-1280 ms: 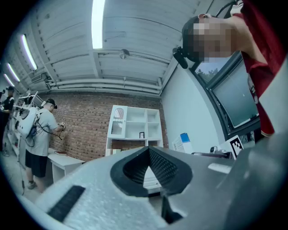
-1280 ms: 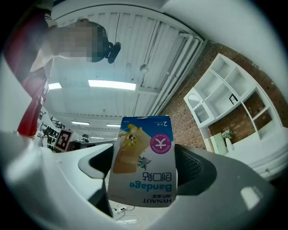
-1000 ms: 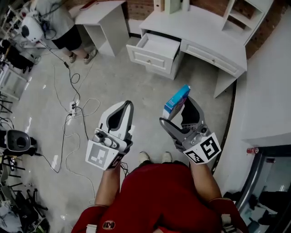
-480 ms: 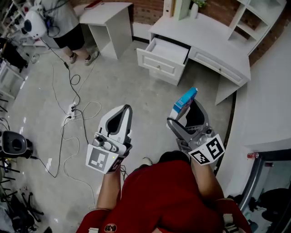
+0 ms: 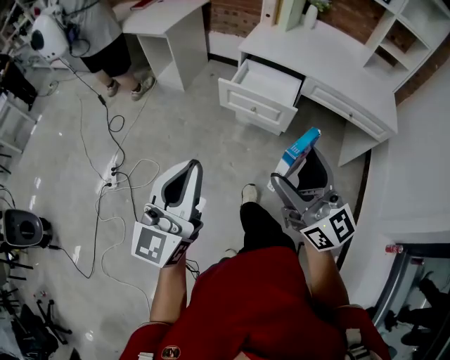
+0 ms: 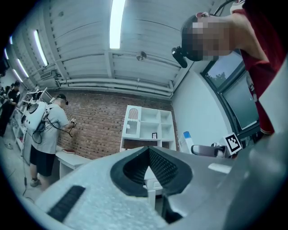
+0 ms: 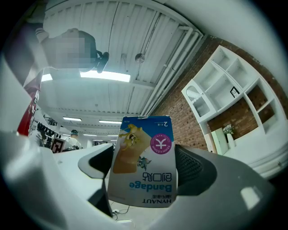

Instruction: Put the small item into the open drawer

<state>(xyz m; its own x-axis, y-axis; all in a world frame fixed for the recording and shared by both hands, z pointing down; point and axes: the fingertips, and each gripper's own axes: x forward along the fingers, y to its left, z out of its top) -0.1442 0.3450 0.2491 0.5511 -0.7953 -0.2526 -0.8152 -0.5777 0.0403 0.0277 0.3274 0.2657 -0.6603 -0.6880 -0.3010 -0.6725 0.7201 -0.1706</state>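
A small blue and white bandage box (image 5: 298, 152) (image 7: 143, 161) sits clamped between the jaws of my right gripper (image 5: 301, 166), printed face toward the camera and upside down. The white desk (image 5: 330, 63) stands at the far side of the floor, and its left drawer (image 5: 261, 93) is pulled open with an empty-looking inside. The box is well short of the drawer, above the grey floor. My left gripper (image 5: 188, 174) (image 6: 148, 173) is shut with nothing between its jaws, held to the left of the right one.
A second white table (image 5: 169, 28) stands at the far left with a person (image 5: 105, 42) beside it. Cables and a power strip (image 5: 112, 167) lie on the floor at the left. My own foot (image 5: 249, 193) steps forward between the grippers. A white shelf unit (image 5: 408, 21) tops the desk.
The view has advanced toward the desk: the open drawer sits lower and nearer in the picture. Both grippers keep their pose, the right one still carrying the box. My foot has come forward.
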